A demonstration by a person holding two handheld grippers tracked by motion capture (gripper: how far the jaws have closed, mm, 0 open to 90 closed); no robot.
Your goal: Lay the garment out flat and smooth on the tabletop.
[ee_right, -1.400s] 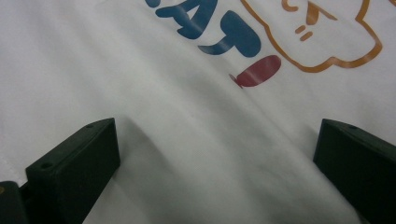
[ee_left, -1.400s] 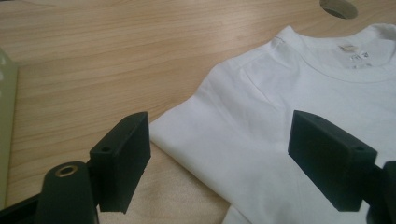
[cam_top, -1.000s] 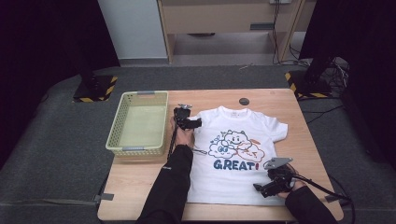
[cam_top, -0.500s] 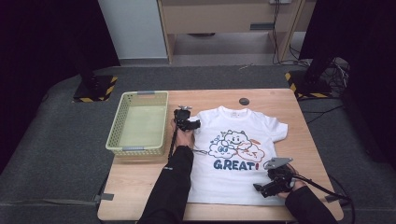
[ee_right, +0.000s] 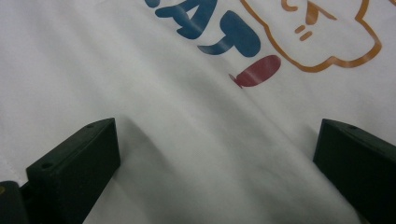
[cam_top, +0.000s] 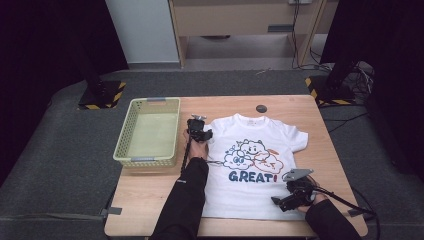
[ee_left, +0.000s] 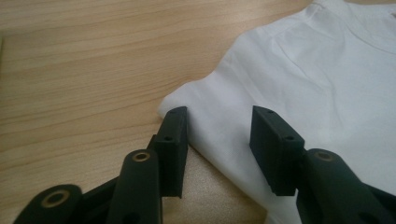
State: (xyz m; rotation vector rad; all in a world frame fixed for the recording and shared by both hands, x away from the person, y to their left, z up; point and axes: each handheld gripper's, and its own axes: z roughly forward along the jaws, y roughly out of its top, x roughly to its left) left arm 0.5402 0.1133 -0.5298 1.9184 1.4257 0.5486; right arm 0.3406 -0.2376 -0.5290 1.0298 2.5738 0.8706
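Observation:
A white T-shirt [cam_top: 240,200] with a cartoon print and the word GREAT! lies flat, front up, on the wooden table [cam_top: 150,200]. My left gripper [cam_top: 201,129] is at the shirt's left sleeve. In the left gripper view the T-shirt [ee_left: 317,84] has its sleeve edge between the jaws of the left gripper [ee_left: 218,135], which have just been closing; a gap still shows. My right gripper [cam_top: 279,202] rests at the lower right hem. In the right gripper view the right gripper [ee_right: 215,154] stands wide open over the T-shirt [ee_right: 163,93].
A pale green plastic basket [cam_top: 122,145] sits on the table just left of the shirt. A small black round disc [cam_top: 261,108] lies near the far edge. Bare wood [ee_left: 84,70] stretches left of the sleeve. Yellow-and-black striped stand bases are on the floor beyond.

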